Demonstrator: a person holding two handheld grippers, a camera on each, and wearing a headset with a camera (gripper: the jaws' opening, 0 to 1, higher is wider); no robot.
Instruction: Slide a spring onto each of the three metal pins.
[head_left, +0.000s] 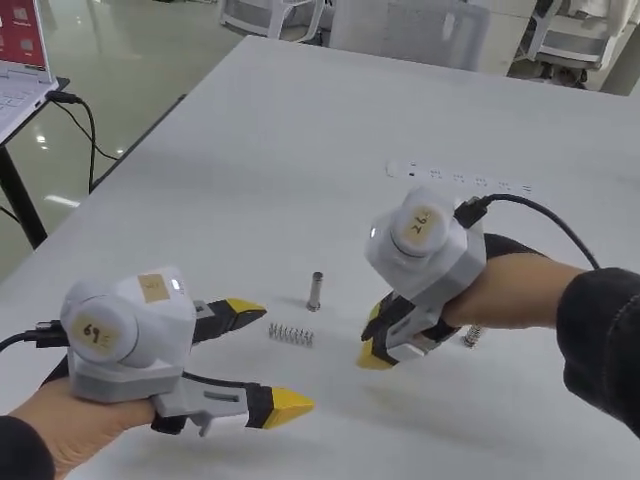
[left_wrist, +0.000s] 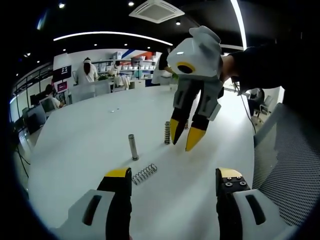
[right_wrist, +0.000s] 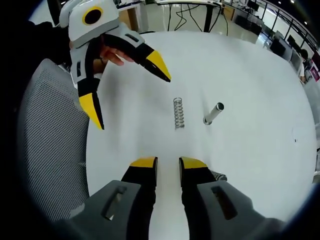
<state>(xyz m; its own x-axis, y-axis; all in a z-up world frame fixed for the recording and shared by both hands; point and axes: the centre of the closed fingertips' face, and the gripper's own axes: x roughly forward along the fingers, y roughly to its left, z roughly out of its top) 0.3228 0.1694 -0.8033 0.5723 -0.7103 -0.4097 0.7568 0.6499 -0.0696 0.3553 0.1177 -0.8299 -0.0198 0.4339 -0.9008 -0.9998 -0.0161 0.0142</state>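
Note:
A bare metal pin (head_left: 315, 291) stands upright on the white table (head_left: 250, 150). A loose spring (head_left: 291, 334) lies flat just in front of it. My left gripper (head_left: 268, 355) is open wide at the lower left, its tips pointing at the spring, nothing between them. In the left gripper view the spring (left_wrist: 145, 173) lies near the left jaw, with the bare pin (left_wrist: 133, 146) beyond it and a pin wearing a spring (left_wrist: 167, 132) farther back. My right gripper (head_left: 376, 352) points down at the table right of the spring, jaws narrowly open and empty. Its own view shows the spring (right_wrist: 178, 112) and pin (right_wrist: 213, 113) ahead.
Another coiled piece (head_left: 472, 336) sits on the table behind the right gripper. A white power strip (head_left: 460, 180) lies farther back, with a cable running to the right gripper. A laptop (head_left: 20, 60) is at the far left, and office chairs (head_left: 270, 15) stand beyond the table.

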